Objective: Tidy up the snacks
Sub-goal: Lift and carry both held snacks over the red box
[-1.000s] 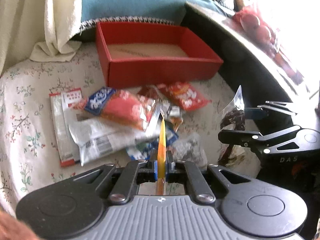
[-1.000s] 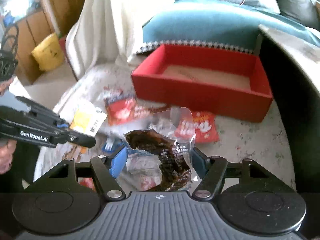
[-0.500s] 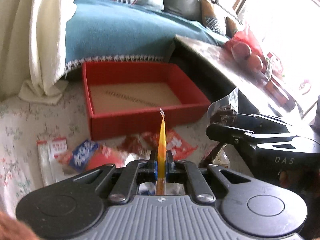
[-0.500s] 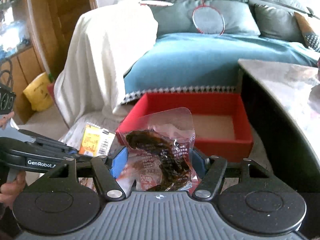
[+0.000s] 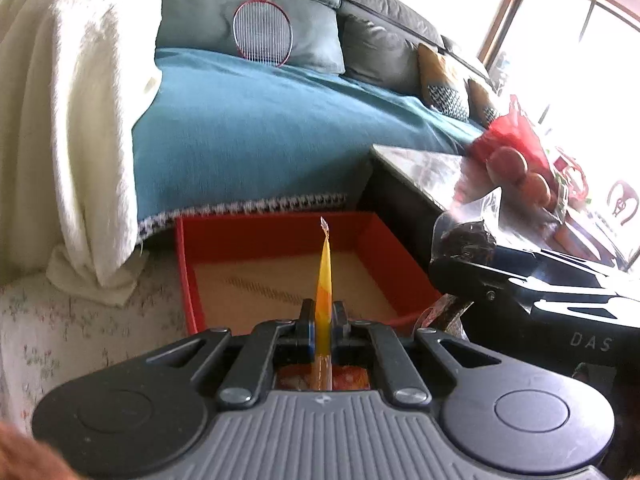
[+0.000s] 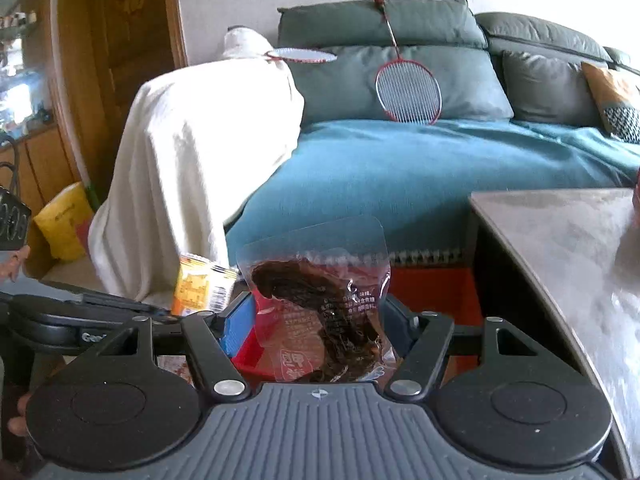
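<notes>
My left gripper (image 5: 323,320) is shut on a thin yellow-orange snack packet (image 5: 325,280), seen edge-on, held above the near edge of the empty red box (image 5: 280,276). My right gripper (image 6: 320,320) is shut on a clear packet of dark dried snack (image 6: 320,300), held upright in front of the red box (image 6: 432,292). The right gripper also shows in the left wrist view (image 5: 520,292) at the right of the box, with its packet (image 5: 466,236). The yellow packet also shows in the right wrist view (image 6: 202,288).
A dark table with a marble top (image 6: 560,240) stands right of the box. Red fruit in a bag (image 5: 516,160) lies on it. A teal-covered sofa (image 5: 260,128) with a badminton racket (image 6: 406,84) is behind. A white cloth (image 6: 192,160) drapes at the left.
Both grippers have lifted and tilted up with their packets and moved toward the red box. The pile of snacks on the floral cloth has dropped out of view.
</notes>
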Available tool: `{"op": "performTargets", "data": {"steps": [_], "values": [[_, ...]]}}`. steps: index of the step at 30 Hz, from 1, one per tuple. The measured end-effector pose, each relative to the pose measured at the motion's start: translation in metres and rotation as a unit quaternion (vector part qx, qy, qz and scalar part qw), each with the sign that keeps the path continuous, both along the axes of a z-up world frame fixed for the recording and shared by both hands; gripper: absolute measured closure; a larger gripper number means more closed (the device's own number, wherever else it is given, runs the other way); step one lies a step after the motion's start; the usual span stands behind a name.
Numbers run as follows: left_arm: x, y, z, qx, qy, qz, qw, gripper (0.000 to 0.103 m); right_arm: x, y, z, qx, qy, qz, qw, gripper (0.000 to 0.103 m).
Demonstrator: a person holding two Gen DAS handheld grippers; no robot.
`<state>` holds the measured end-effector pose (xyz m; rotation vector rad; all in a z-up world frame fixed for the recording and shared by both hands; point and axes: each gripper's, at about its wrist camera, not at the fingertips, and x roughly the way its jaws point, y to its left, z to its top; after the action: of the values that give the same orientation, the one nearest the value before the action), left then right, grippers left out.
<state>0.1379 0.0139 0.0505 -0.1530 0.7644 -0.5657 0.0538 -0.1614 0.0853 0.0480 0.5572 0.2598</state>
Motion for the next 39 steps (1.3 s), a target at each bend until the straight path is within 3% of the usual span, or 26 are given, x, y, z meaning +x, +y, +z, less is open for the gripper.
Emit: {"op": "performTargets", "data": {"steps": [13,39], "values": [[0.046,-0.025,0.006,0.017,-0.035,0.021,0.9990,0.100,0.049,-0.007,0.004,0.015,-0.013,-0.010,1.000,0.030],[0.093,-0.047,-0.054,0.068,0.020,0.041,0.9966,0.100,0.126,-0.026,-0.073,0.027,0.107,-0.041,0.993,0.030]]}}
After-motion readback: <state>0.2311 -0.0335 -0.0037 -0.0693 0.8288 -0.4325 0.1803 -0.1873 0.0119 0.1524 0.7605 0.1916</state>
